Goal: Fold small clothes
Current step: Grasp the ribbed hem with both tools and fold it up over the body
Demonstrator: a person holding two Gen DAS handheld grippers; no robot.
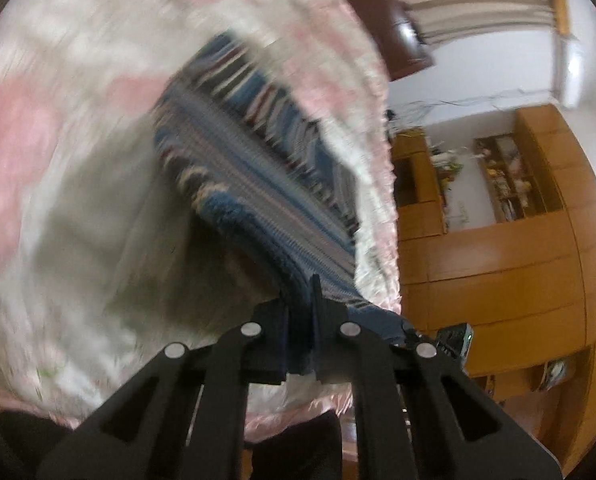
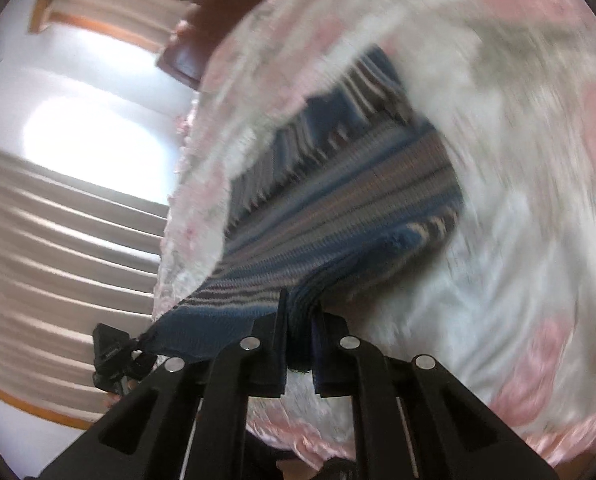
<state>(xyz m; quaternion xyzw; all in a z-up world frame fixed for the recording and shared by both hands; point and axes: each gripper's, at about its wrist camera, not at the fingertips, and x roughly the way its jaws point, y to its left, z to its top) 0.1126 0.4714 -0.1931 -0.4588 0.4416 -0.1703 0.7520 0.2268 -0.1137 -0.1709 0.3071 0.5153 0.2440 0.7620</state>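
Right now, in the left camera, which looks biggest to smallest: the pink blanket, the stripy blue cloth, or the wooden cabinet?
1. Pink blanket, fills most of the view.
2. Stripy blue cloth and wooden cabinet look about alike; the cabinet stands farther off, so I won't rank them.

A small knitted garment (image 1: 254, 184), blue with thin pink, white and dark stripes, is hanging stretched above a pink-and-white floral bed cover (image 1: 78, 160). Its thick blue edge is sitting pinched at 2 corners, 1 in each gripper, and the striped body is trailing down, blurred, toward the cover.
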